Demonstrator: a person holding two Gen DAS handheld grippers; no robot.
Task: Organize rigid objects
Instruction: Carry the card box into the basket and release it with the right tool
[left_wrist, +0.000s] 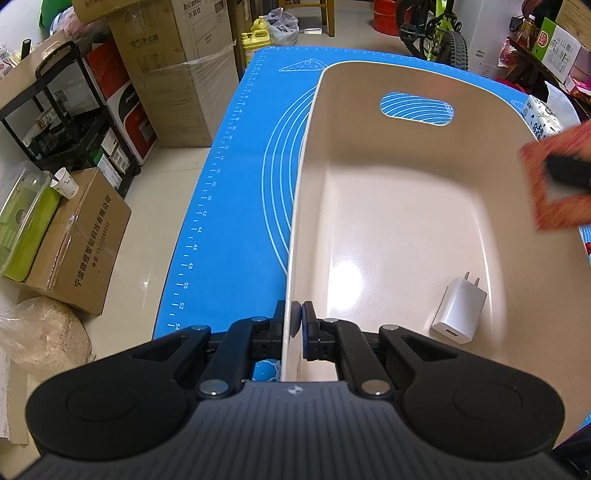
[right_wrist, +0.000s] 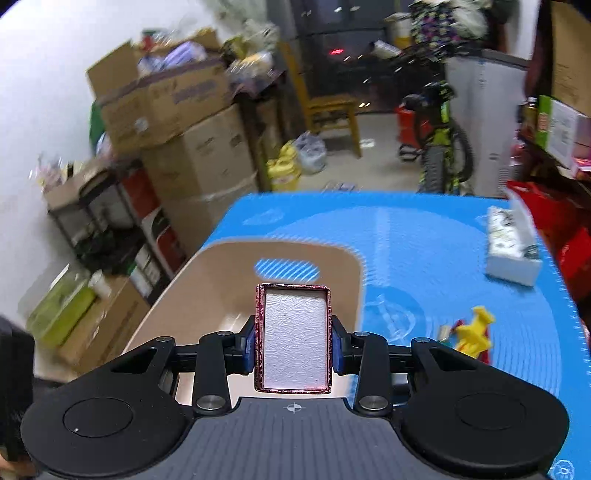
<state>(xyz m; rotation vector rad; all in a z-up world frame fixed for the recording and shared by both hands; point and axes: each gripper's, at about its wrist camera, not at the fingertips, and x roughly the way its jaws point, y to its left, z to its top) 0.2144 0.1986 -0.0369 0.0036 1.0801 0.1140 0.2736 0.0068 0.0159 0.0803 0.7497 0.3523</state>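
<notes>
While my right gripper (right_wrist: 293, 341) hangs above the near end of the cream bin (right_wrist: 207, 273), its blue pads pinch the two long sides of a small red-rimmed box (right_wrist: 293, 338), jaws spread only as far as the box is wide. The box lies open side up, showing a silvery crinkled lining, with its long axis running straight away from me along the fingers, toward the bin's far handle cutout. From the left wrist view the same box (left_wrist: 554, 177) shows as a red blur over the bin's right rim.

My left gripper (left_wrist: 297, 325) is pressed nearly together on the bin's near left wall (left_wrist: 295, 229), one pad on each face of it. Inside the bin a white plug charger (left_wrist: 460, 310) lies flat, prongs pointing away from me.

The bin sits on a blue mat (left_wrist: 229, 192) printed with a ruler scale; I can read 42 through 54 along its edge. A yellow toy (right_wrist: 474, 330) and a white tissue pack (right_wrist: 511, 243) lie on the mat to the right.
</notes>
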